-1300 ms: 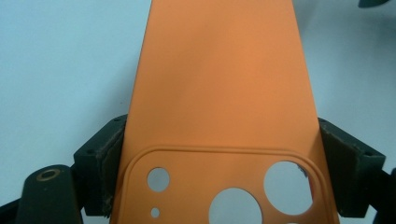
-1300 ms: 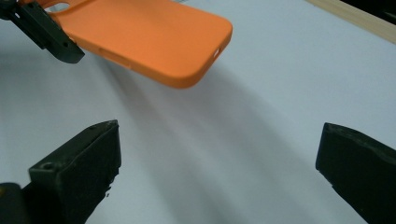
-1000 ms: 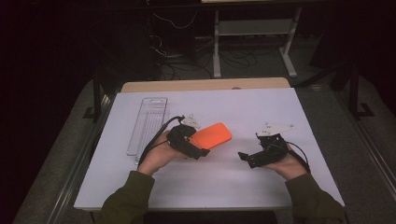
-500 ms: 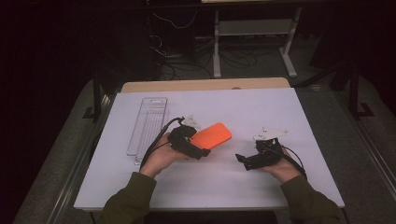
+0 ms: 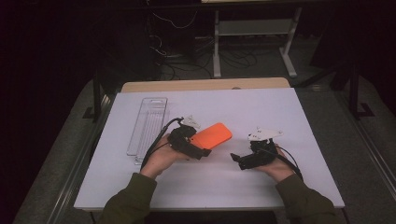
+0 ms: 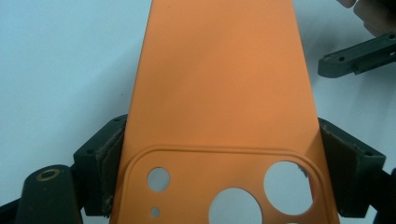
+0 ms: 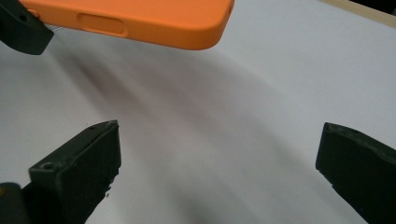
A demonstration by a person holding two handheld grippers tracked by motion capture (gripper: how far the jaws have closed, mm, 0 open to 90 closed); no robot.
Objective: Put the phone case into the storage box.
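Observation:
An orange phone case (image 5: 212, 135) with camera cut-outs is held a little above the white table. My left gripper (image 5: 201, 145) is shut on it, and the left gripper view shows the case (image 6: 219, 93) running away from me with a pad pressed on each long edge. My right gripper (image 5: 236, 159) stands open just right of the case, nothing between its jaws. In the right gripper view (image 7: 219, 158) the case's side edge (image 7: 140, 21) with a button bump lies ahead at the top.
A clear plastic tray (image 5: 147, 126) lies lengthwise on the left part of the white table (image 5: 289, 112). A wooden strip (image 5: 205, 85) runs along the far edge. Cables and a metal stand (image 5: 252, 28) are on the dark floor beyond.
My right gripper has shifted a little to the left, toward the case and the near edge. The left gripper and the case have stayed put.

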